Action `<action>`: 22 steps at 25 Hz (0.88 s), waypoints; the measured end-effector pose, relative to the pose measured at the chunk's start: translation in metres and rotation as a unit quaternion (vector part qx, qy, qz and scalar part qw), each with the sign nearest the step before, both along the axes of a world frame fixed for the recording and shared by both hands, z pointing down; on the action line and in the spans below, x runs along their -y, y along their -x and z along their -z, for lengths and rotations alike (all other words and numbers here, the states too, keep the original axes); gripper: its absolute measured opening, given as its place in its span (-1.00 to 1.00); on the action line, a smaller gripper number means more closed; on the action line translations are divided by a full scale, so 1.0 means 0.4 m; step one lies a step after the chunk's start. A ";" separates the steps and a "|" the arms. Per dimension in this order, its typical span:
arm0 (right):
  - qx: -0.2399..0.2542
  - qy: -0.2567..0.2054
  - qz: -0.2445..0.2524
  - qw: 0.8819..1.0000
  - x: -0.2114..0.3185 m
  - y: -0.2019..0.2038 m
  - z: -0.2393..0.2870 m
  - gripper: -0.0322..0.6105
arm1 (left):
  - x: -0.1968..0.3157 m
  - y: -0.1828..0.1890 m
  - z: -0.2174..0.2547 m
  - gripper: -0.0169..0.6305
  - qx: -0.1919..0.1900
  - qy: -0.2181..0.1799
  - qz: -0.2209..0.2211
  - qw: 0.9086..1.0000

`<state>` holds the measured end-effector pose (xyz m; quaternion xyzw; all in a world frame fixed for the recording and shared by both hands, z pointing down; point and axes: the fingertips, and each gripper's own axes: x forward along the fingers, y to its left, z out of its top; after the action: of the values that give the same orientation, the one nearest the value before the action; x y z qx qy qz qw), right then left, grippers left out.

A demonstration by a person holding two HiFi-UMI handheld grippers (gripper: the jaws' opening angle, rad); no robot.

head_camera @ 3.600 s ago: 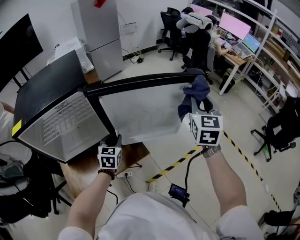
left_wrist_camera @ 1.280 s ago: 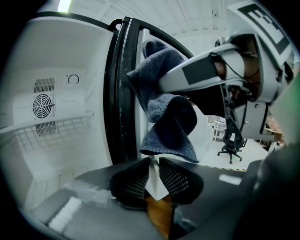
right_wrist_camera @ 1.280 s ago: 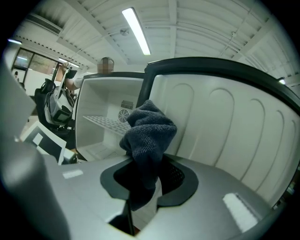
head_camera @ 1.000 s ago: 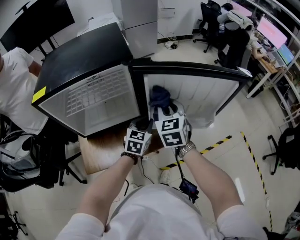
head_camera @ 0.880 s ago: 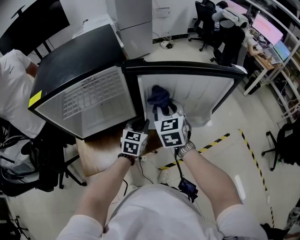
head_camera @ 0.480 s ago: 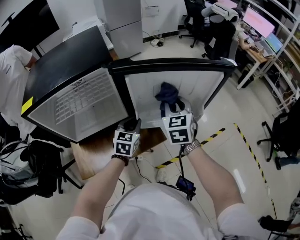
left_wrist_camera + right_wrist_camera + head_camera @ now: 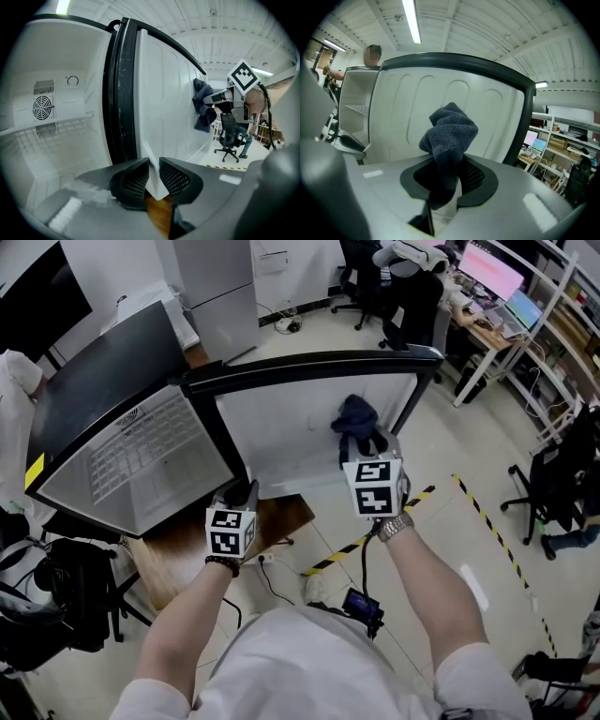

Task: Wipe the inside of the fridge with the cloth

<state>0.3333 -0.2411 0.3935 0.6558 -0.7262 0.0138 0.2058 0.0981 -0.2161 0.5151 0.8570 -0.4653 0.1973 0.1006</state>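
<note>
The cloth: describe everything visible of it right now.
The cloth is dark blue with a fine, towel-like weave. It is bunched into a wad and clamped between the jaws of the right gripper. The wad bulges beyond the jaws and a tail hangs below. In the left gripper view it appears pressed against the white inner panel of the open fridge door.

Both arms are stretched forward, the left forearm (image 7: 187, 620) and the right forearm (image 7: 433, 585) bare. The left gripper (image 7: 245, 494) is held lower, its 2 jaws pinched on the bottom corner of the fridge door (image 7: 164, 110). The right gripper (image 7: 364, 448) is held further out, its 2 jaws clamped on the cloth (image 7: 450, 129).
</note>
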 end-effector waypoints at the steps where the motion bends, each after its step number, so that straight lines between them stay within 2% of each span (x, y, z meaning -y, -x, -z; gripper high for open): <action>1: 0.000 0.001 -0.007 1.000 -0.002 -0.020 -0.001 -0.60 | 0.000 0.000 0.001 -0.73 -0.001 0.000 0.000 1.000; 16: -0.014 0.001 -0.077 0.997 -0.055 -0.260 -0.006 -0.60 | 0.000 0.002 0.000 -0.72 0.003 0.002 -0.002 1.000; 22: -0.010 -0.004 -0.077 0.997 -0.074 -0.266 0.003 -0.60 | -0.008 -0.006 0.002 -0.72 0.002 0.005 -0.001 1.000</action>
<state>0.4396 -0.2117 0.3924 0.7105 -0.6718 0.0201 0.2086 0.1007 -0.2130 0.5145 0.8566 -0.4636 0.2015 0.1035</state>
